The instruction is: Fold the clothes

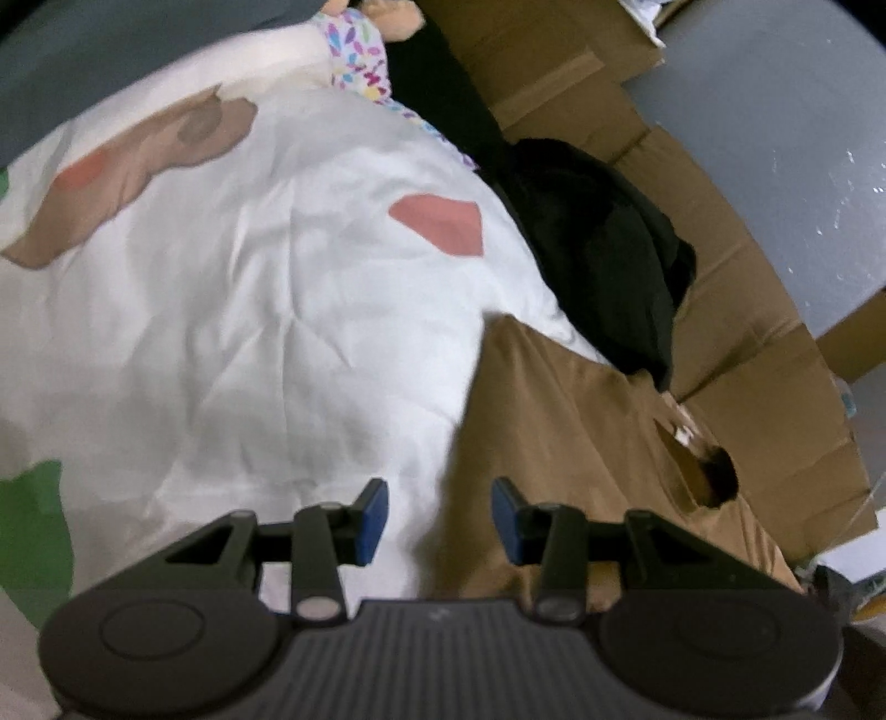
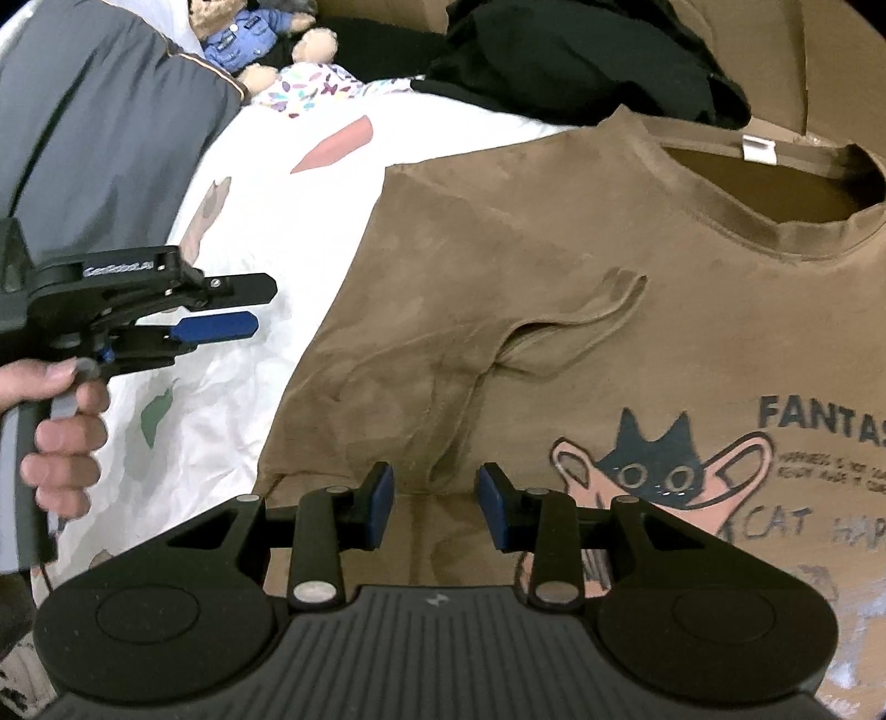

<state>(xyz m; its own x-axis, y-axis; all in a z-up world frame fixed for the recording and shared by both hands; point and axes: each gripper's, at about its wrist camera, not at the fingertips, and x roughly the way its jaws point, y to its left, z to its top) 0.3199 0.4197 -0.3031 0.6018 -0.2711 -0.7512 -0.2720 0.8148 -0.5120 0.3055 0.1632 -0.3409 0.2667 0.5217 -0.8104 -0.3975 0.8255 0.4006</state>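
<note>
A brown T-shirt point(image 2: 554, 266) with a cat print lies front up on the white patterned bedsheet point(image 2: 266, 183), its collar at the far right and its left sleeve creased. My right gripper point(image 2: 436, 501) hovers open over the shirt's lower sleeve area, nothing between its blue pads. In the same view my left gripper point(image 2: 260, 307) is held by a hand point(image 2: 66, 437) over the sheet, left of the shirt, jaws apart and empty. In the left wrist view the left gripper point(image 1: 440, 518) is open above the shirt's edge point(image 1: 554, 443), where brown cloth meets the sheet point(image 1: 249, 304).
A heap of black clothes point(image 2: 581, 61) lies beyond the shirt, also seen as black clothes point(image 1: 598, 238). Flattened cardboard boxes point(image 1: 736, 288) line the bed's far side. A teddy bear point(image 2: 249, 33) and a grey pillow point(image 2: 99, 127) sit at the sheet's far left.
</note>
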